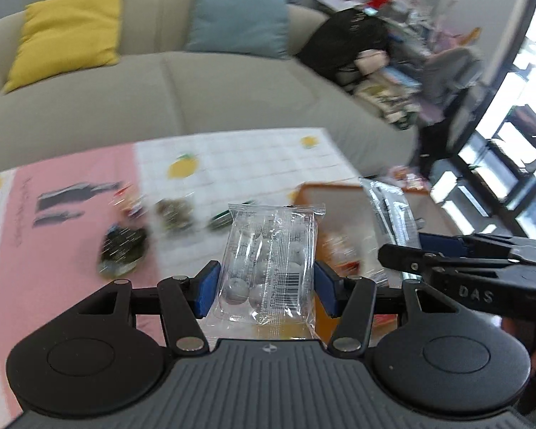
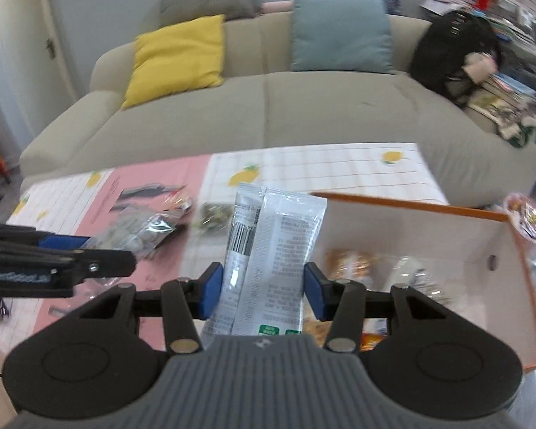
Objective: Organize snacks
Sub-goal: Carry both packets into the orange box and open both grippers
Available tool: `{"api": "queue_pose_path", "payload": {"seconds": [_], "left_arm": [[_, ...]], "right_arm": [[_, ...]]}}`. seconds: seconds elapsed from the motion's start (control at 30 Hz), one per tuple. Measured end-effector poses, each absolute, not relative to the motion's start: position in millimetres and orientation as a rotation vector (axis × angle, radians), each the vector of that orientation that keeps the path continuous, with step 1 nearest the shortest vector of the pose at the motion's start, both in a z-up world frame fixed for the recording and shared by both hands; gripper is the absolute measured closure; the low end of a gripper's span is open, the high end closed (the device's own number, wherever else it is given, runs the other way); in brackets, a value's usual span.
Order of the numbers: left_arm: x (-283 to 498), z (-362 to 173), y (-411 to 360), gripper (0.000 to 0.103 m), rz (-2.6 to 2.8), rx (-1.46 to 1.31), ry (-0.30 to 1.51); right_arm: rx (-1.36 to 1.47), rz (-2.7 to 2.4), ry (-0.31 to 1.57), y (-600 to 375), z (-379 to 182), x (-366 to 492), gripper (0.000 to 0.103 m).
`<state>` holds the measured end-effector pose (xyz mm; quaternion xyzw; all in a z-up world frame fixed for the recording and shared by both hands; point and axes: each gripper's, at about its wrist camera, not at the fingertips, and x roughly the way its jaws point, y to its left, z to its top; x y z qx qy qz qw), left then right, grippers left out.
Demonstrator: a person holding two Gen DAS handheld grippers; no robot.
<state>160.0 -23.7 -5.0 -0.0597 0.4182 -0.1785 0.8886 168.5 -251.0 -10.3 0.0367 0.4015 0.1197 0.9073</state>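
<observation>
As seen from the left wrist view, the left claw is pinching a clear packet of round candies between its blue pads, the packet standing upright above the surface, which is covered by a pink and white lemon-print cloth. Loose snack packets lie on the cloth to the left, blurred. An orange-rimmed box sits beyond the packet to the right. The right claw enters from the right edge, gripping silver sachets that rise above the box. A beige sofa with a yellow cushion and a teal cushion fills the background

From the right wrist view, the right claw is pinching two silver sachets side by side, upright, printed side facing the camera. The orange-rimmed box lies just right of them, with several snacks inside. The left claw enters from the left edge with the clear packet at its tip
</observation>
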Motion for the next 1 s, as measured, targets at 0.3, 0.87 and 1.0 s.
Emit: {"api": "queue_pose_path", "payload": {"seconds": [0.3,0.87,1.0], "left_arm": [[207,-10,-112,0.039,-0.554,-0.079,0.923],[246,-90,-201,0.039,-0.585,0.039,1.121],[253,-105,-208,0.039,-0.587,0.039,1.155]], "right_arm": [[0.099,0.099,0.916,-340,-16,196,0.055],[0.079,-0.008,1.133,-392,-98,228,0.055],[0.073,-0.007,1.157,-391,-114,238,0.055]]}}
